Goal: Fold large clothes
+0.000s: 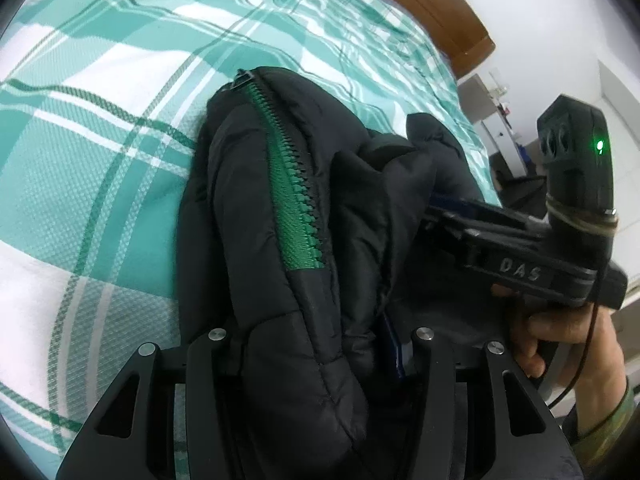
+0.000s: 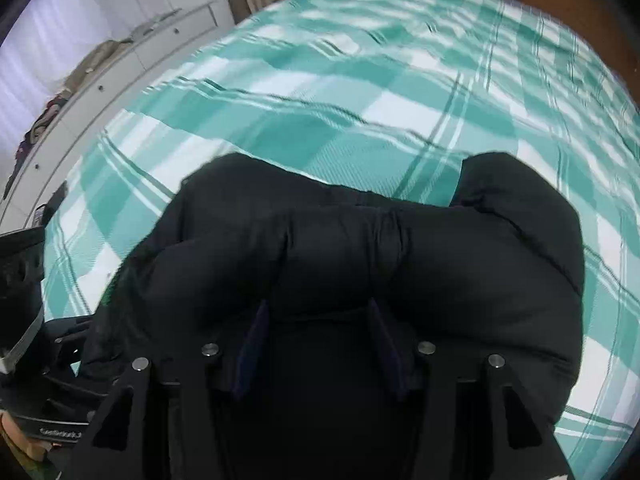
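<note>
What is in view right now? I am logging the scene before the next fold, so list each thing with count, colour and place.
jacket: one, black, puffy, bunched on the bed, between both grippers' fingers.
zipper: one, green, along the jacket's upper edge.
bedsheet: one, teal and white plaid, covering the bed.
headboard: one, brown wood, at the far end.
drawers: white, along the wall at left.
left gripper: one, black, closed on the jacket.
right gripper: one, black, fingers around a jacket fold.
hand: one, holding the right gripper.
</note>
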`<state>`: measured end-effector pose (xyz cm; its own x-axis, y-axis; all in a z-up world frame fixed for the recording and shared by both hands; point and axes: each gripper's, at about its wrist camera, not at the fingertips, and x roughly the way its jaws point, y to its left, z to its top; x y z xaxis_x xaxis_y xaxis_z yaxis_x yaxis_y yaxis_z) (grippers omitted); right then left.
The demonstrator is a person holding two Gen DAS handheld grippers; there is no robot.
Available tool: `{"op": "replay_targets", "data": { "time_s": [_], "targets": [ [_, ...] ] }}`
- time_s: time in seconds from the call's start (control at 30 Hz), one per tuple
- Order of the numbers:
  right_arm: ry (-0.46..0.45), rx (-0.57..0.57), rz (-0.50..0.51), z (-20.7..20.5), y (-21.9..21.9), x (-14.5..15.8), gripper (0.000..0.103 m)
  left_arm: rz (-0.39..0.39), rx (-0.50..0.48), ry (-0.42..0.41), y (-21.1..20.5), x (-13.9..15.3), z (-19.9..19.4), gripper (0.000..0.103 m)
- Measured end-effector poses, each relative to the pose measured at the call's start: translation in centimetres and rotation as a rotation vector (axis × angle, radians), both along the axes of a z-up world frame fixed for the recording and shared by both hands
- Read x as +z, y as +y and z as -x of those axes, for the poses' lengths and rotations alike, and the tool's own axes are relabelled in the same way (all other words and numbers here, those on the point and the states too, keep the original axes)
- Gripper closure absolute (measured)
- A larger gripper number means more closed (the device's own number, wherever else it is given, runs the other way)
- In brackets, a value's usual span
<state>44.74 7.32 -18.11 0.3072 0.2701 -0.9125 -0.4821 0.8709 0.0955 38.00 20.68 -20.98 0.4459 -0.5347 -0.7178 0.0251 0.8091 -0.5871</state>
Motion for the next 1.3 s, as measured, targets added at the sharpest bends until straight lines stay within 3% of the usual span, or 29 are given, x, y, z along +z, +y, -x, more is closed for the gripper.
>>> {"op": "replay_targets", "data": {
  "time_s": [0.2,0.3,0.43,0.53,0.63,0.7,0.77,1.3],
  "targets": [
    [-0.071,-0.002,0.011,2.2,-0.8,0.7,0.05,-0.026,-0.002,0.002,-0.9,0.5,0.0,0.053],
    [-0.099,0.032,0.011,4.5,-1.3,3.3,0.05,-0.031,0.001,0.005,-0.7,0.6,0.1,0.053],
    [-0.251,0.118,-0.026,11.8,-4.0,8.5,0.05,-0.015,0.006,0.008,-0.7,0.3,-0.7,0.053],
    [-0.333,0.14,-0.064,18.3,-6.9,10.0,0.05,-0.011,0.005,0.005,-0.5,0.2,-0.7,0.052],
    [-0.344,0.123,-0.063,22.1,-8.4,8.0,0.05,-0.002,0.008,0.007,-0.2,0.0,-0.6,0.052],
    [-0.311,0.101,-0.026,22.0,-8.4,5.6,0.05,0.003,0.008,0.008,-0.2,-0.1,-0.5,0.051],
    [-0.316,0.056,-0.051,21.2,-8.7,3.7,0.05,-0.008,0.006,0.005,-0.4,0.0,-0.5,0.051],
    [-0.372,0.034,-0.052,20.2,-8.1,1.8,0.05,-0.022,0.008,-0.002,-1.1,0.0,-0.7,0.05]
  ]
}}
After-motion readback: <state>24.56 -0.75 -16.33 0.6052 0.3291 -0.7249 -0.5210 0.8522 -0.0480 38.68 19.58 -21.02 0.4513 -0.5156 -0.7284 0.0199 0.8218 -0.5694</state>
